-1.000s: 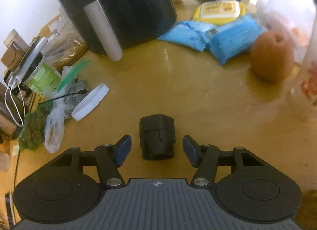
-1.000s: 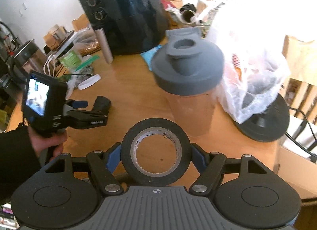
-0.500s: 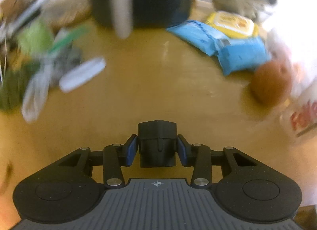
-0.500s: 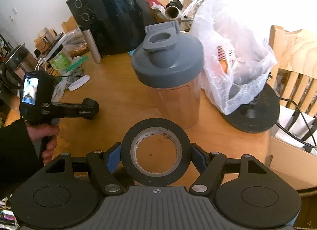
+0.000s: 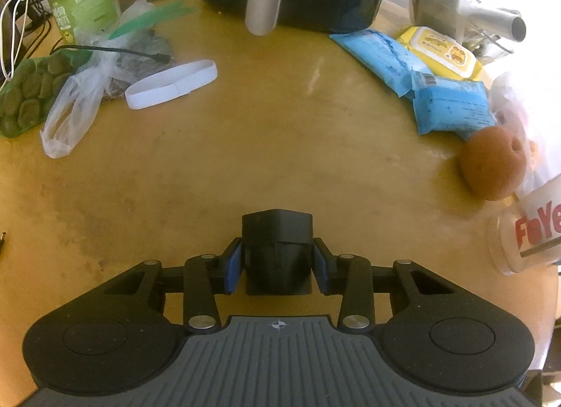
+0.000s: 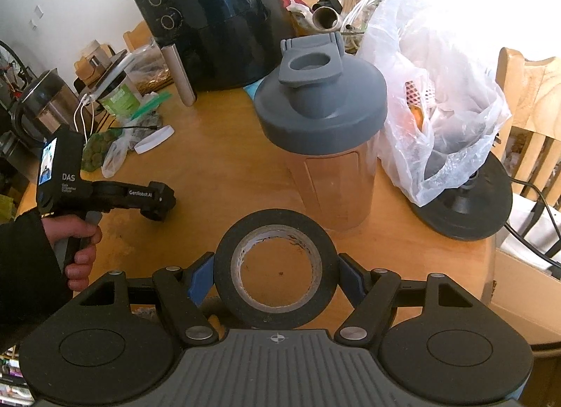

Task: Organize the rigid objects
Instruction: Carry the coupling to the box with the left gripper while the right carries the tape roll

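Left wrist view: my left tongs (image 5: 277,266) are closing on a small black plastic block (image 5: 277,249), which sits between the blue pads (image 5: 233,266), both pads against its flat sides. It looks rigid, light and matte, so I judge it will not crush or slip; those flat flanks are the right place to hold it. It seems to be at or just over the wooden table (image 5: 245,147); I cannot tell whether it has been lifted.

In the right wrist view, my right tongs (image 6: 277,280) grip a roll of black tape (image 6: 277,266) by its outer edge, hole facing the camera. It is stiff and light, but I judge the round rim could roll in the pads.

Just past that roll stands a shaker bottle (image 6: 326,147) with a grey lid. Ahead of the left tongs the yellowish tabletop is bare and glossy; further off lie a white band (image 5: 171,82) to the left, blue packets (image 5: 413,74) and a brown fruit (image 5: 491,168) to the right. Farthest is a black air fryer (image 6: 214,18) against a white wall.
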`<state>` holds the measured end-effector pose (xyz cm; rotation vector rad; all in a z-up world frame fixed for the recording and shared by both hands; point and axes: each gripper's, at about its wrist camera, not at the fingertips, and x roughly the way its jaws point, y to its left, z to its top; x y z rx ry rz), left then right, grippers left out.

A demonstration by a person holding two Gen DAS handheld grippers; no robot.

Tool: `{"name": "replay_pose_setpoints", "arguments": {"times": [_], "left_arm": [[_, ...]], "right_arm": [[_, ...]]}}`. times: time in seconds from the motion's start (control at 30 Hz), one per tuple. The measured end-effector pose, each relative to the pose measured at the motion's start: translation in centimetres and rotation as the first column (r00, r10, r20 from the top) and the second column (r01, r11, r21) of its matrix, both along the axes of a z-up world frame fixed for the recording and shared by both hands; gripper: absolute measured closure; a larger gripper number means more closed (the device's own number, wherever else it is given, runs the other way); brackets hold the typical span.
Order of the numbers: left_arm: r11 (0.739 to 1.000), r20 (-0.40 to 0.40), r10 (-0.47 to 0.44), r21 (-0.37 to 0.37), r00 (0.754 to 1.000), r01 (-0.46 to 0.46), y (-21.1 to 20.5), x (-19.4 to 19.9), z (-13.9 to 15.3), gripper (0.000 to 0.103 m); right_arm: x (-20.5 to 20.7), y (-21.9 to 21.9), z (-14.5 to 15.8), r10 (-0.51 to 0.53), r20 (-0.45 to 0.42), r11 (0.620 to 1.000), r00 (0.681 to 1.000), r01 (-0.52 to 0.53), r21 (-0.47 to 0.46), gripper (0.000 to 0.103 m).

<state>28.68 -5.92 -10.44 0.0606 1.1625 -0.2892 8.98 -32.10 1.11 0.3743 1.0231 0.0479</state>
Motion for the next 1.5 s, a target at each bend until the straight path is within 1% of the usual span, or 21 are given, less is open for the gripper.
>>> {"name": "replay_pose_setpoints", "arguments": {"times": [0.07,0.27,0.67,1.13,1.3,1.5], "left_arm": [[1.0,-0.004,0.002,-0.009,1.0,-0.002,0.1,-0.1,0.1,0.064],[1.0,0.024,-0.002,-0.017,1.0,0.002,0.1,-1.2,1.4,0.064],[0.997,0.088,0.033,-0.074,0.996,-0.027,1.4,-4.6,5.9,0.064],[0.987,0.131,0.091,-0.143,0.987,-0.072,3.3,-10.5,10.1,0.064],[0.983,0.13,0.098,-0.165,0.987,-0.076,3.4,-12.8,10.9,0.064],[0.982,0.119,0.109,-0.169,0.987,-0.088,3.4,-15.8,11.2,0.064]], "right_arm": [[-0.2,0.0,0.1,0.005,0.002,1.0,1.0,-0.005,0.002,0.028],[-0.4,-0.1,0.1,0.024,0.001,1.0,1.0,-0.024,0.01,0.028],[-0.2,0.8,0.1,0.093,0.022,0.995,0.995,-0.094,0.039,0.028],[-0.7,2.0,0.4,0.179,0.041,0.982,0.983,-0.181,0.061,0.028],[-1.0,2.2,0.4,0.205,0.045,0.976,0.978,-0.208,0.067,0.028],[-1.6,2.5,0.4,0.235,0.051,0.968,0.971,-0.238,0.074,0.028]]}}
